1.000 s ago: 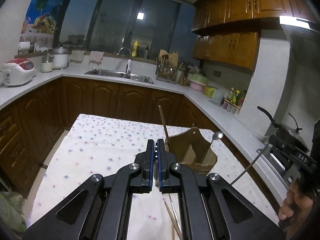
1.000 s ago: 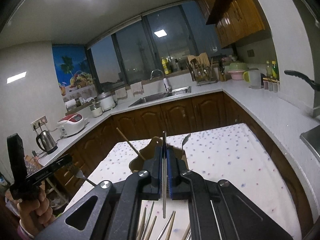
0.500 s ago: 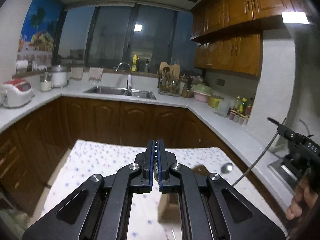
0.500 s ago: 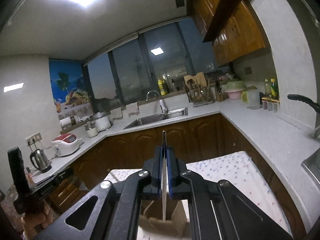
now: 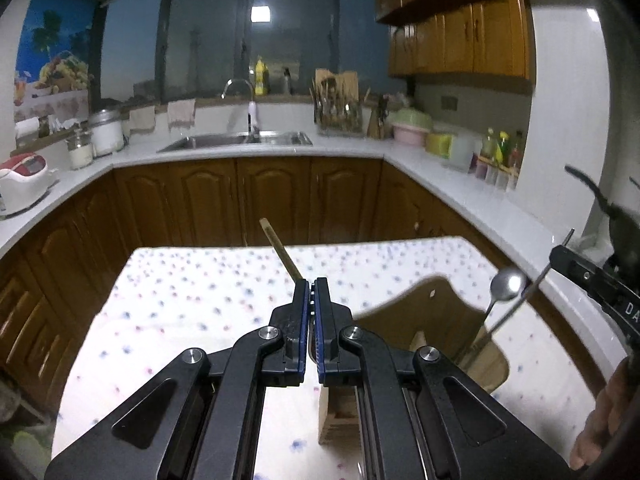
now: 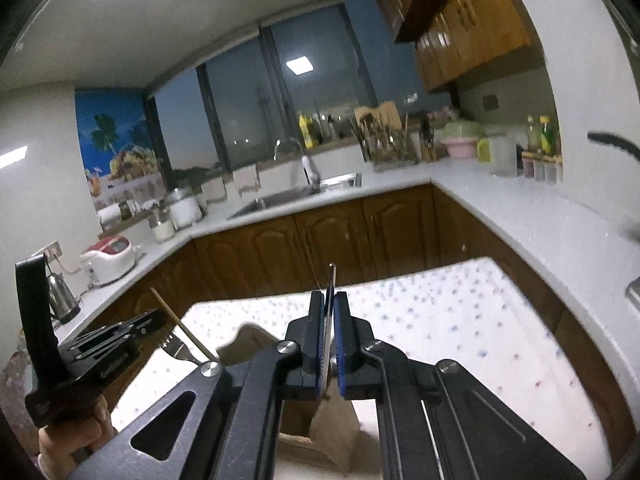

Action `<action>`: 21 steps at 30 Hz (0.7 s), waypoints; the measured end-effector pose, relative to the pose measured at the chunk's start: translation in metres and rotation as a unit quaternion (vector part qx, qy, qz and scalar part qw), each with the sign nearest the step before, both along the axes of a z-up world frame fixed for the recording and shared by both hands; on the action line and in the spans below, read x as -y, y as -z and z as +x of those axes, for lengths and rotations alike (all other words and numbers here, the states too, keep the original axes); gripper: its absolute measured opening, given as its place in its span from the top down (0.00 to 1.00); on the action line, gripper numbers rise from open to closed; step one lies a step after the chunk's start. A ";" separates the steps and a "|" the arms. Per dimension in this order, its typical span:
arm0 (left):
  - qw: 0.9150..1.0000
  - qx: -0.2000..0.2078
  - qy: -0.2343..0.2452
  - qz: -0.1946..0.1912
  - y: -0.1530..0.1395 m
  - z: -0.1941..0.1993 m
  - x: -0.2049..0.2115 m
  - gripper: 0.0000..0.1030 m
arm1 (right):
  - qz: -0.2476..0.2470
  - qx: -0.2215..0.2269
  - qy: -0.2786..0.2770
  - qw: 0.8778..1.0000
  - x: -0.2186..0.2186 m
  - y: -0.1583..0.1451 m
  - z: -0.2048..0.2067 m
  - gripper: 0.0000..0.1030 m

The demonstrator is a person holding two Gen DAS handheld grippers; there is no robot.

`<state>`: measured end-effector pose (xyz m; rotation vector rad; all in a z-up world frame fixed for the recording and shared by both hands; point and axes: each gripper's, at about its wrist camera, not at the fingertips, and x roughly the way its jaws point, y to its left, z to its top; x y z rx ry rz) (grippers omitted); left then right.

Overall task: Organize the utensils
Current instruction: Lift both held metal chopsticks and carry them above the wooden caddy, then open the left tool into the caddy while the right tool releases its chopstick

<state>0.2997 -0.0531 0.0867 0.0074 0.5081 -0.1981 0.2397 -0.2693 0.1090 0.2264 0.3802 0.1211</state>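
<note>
The left tongs [image 5: 311,292] are closed; in the right wrist view a fork [image 6: 178,348] sticks out from them. The right tongs [image 6: 329,308] are clamped on a thin metal utensil handle [image 6: 332,276] that pokes up past their tips. Just below and beyond both tongs, a wooden utensil holder [image 5: 436,336] stands on the spotted bench [image 5: 192,300], with a spoon [image 5: 507,286] and a chopstick [image 5: 280,250] standing in it.
</note>
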 end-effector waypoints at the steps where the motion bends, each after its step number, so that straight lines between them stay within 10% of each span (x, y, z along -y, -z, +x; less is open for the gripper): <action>1: 1.000 -0.005 0.003 0.004 0.004 0.001 0.002 0.98 | 0.000 -0.009 -0.001 1.000 0.000 0.005 0.003 0.96; 16: 0.999 -0.022 0.025 0.001 0.012 -0.002 0.011 0.96 | 0.019 -0.040 -0.009 0.999 0.001 0.015 0.010 0.90; 21: 0.999 0.000 0.014 -0.029 -0.002 -0.026 -0.005 0.63 | 0.048 -0.034 -0.005 0.998 0.013 0.011 -0.002 0.72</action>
